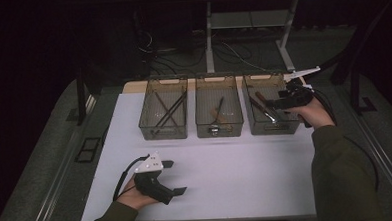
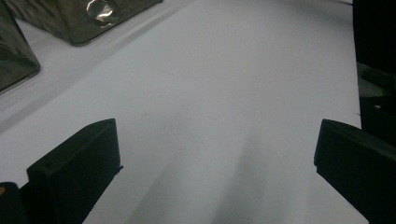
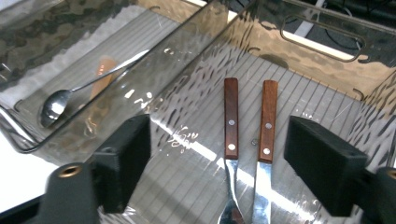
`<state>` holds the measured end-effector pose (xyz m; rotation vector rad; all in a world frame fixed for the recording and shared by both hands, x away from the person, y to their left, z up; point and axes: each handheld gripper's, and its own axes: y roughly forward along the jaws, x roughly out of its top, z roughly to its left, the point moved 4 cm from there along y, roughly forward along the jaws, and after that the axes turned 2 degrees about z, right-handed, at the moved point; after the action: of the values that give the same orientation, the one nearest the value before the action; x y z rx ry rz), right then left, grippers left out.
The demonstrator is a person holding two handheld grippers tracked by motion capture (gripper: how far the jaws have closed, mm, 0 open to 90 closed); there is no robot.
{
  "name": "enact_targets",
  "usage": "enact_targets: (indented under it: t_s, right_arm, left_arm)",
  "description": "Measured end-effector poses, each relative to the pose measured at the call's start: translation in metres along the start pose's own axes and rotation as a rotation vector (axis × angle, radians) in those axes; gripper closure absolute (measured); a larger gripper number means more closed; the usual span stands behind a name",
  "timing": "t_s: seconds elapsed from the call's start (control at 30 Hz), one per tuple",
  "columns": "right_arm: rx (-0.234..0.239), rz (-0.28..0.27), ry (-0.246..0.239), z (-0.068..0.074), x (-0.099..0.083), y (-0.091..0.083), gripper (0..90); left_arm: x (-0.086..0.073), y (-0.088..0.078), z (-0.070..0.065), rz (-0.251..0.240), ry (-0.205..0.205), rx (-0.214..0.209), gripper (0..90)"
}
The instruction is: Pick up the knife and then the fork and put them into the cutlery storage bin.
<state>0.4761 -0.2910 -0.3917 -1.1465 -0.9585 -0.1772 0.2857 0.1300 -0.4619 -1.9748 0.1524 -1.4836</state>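
Here the right hand-held gripper (image 3: 217, 163) gapes wide above two wooden-handled utensils (image 3: 249, 121).

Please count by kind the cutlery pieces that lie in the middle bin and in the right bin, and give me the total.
Wooden-handled pieces in the right bin: 2
Metal spoon in the middle bin: 1
Pale orange piece beside the spoon, kind unclear: 1
Total: 4

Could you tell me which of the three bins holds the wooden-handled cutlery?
The right-hand bin, under the right gripper; its two pieces have brown riveted handles.
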Motion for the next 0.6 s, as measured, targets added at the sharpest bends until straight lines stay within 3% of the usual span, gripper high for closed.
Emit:
enact_targets:
  t_s: [0.27, 0.6]
  right_arm:
    - [0.041, -0.064, -0.031, 0.019, -0.006, -0.018, 18.0]
    - [0.087, -0.117, -0.048, 0.041, -0.031, -0.039, 16.5]
  left_arm:
    - [0.000, -0.001, 0.006, 0.000, -0.005, 0.011, 0.0]
    - [0.001, -0.002, 0.007, -0.015, -0.020, 0.026, 0.0]
